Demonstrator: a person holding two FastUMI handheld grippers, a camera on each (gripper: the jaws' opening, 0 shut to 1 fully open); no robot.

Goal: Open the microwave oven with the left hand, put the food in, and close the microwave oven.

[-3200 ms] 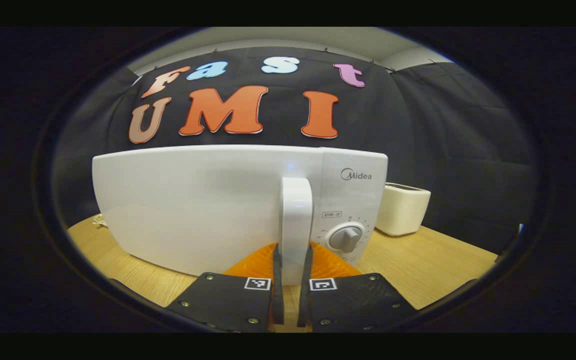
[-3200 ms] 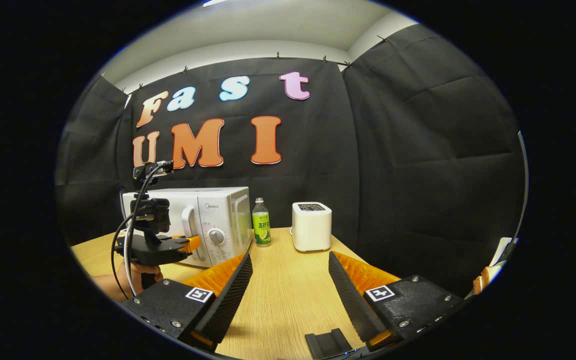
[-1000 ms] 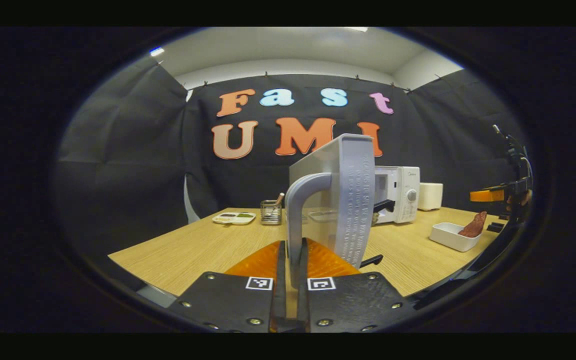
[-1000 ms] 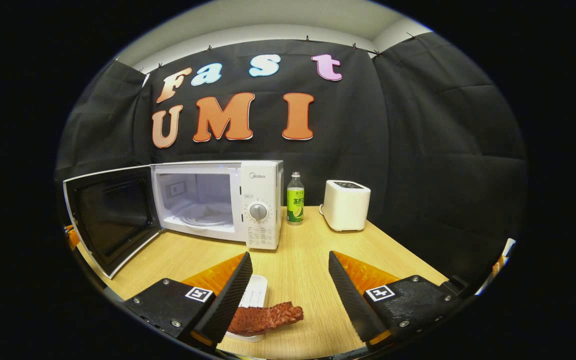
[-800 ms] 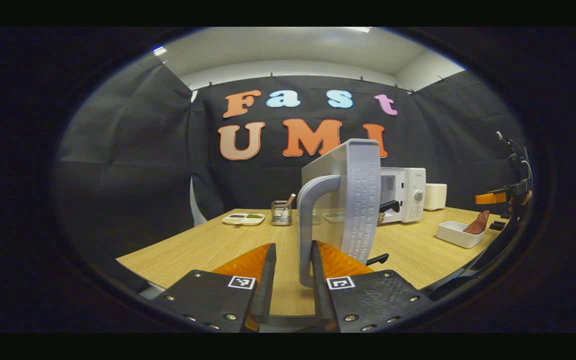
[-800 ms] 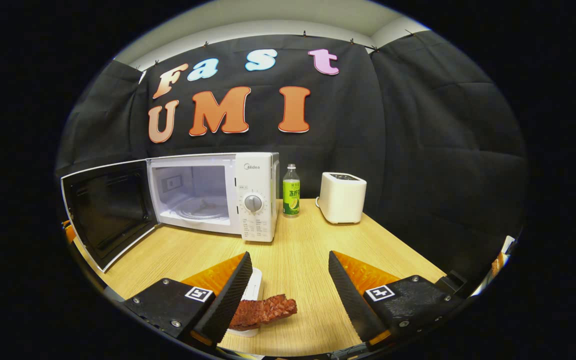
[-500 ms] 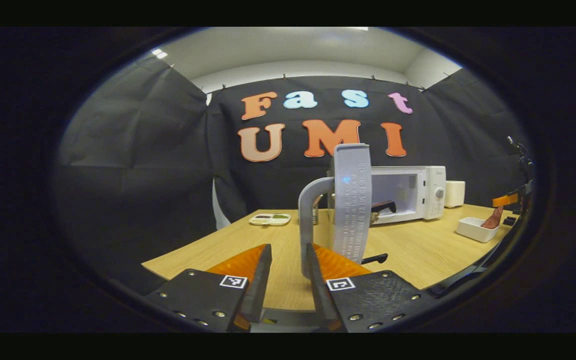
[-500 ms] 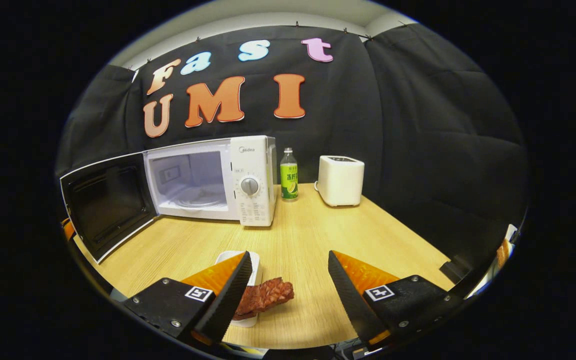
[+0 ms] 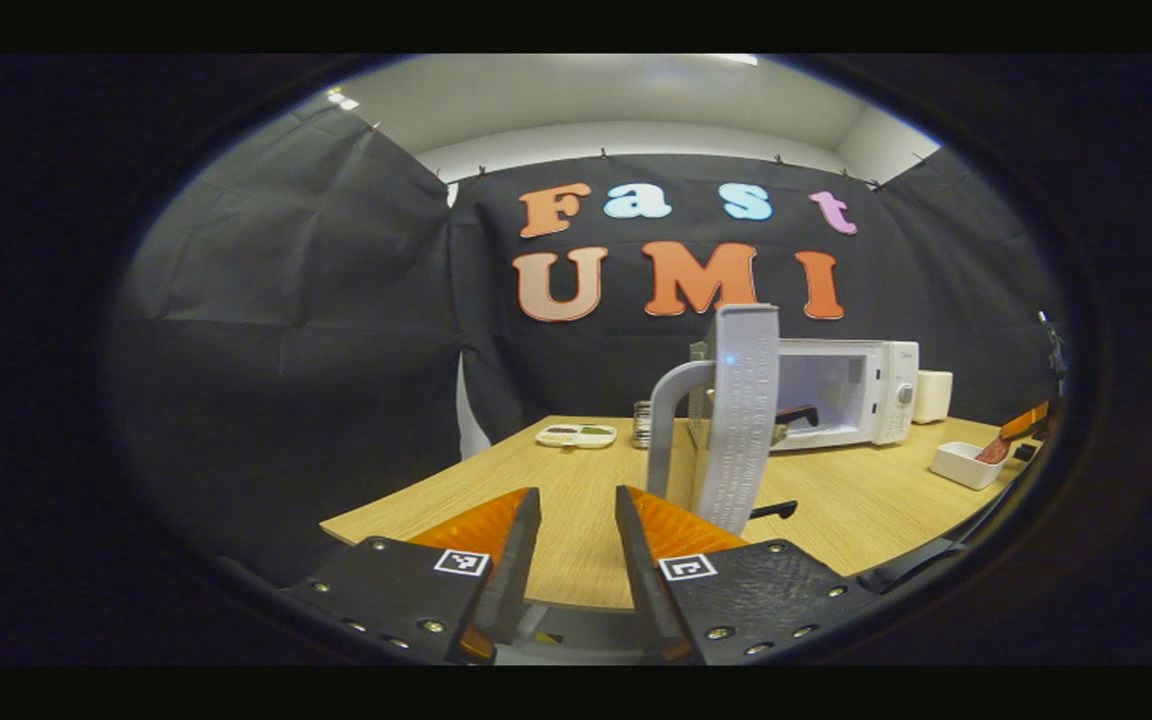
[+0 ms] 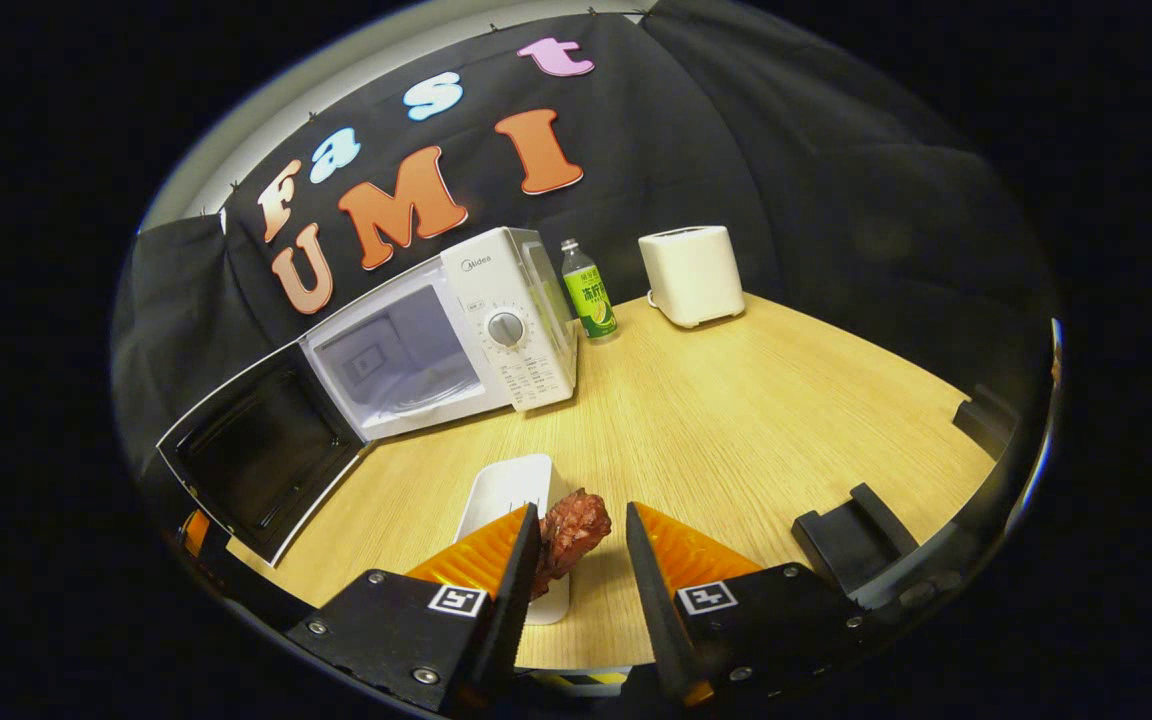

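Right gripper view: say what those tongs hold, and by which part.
Nothing held yet. The right tongs stand open around the near end of the meat, which rests on the white dish; no squeeze shows.

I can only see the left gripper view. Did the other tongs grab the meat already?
Observer: Not yet. In the right gripper view the right tongs straddle the meat, with a gap on one side.
Operator: What's the meat sitting on?
Observer: It hangs over the edge of the white dish.
Operator: Is anything beside the microwave?
Observer: A green-labelled bottle stands between the microwave and the toaster.
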